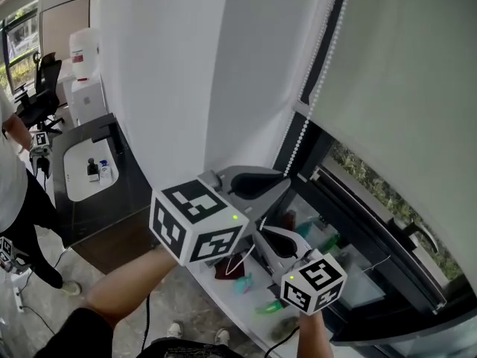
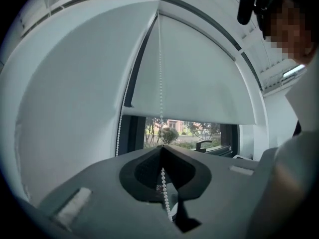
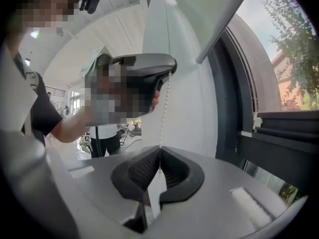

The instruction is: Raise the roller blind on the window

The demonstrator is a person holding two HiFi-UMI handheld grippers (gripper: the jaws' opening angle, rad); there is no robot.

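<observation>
Both pairs of jaws are closed on the bead chain [image 2: 160,73]. The left gripper [image 2: 160,147] has its tips together with the beads running in from above and trailing through the hollow behind them. The right gripper [image 3: 159,148] is pinched on the same strand lower down, its tips meeting round the chain just where the chain reaches them. From the head view the left gripper sits higher on the chain and the right just beneath it, near but apart, both close to the white wall [image 1: 186,73] beside the window [image 2: 180,132]. The chain rises from them along the dark frame to the top of the roller blind [image 2: 199,73]. The blind hangs over most of the glass, and only a strip below its bottom edge [image 2: 189,117] is clear, showing trees [image 2: 164,133] outside. As I judge it, the raising has begun but is far from finished. The chain is gripped and ready for a pull, and most of the blind's length is left to wind up, likely by many hand-over-hand pulls.
</observation>
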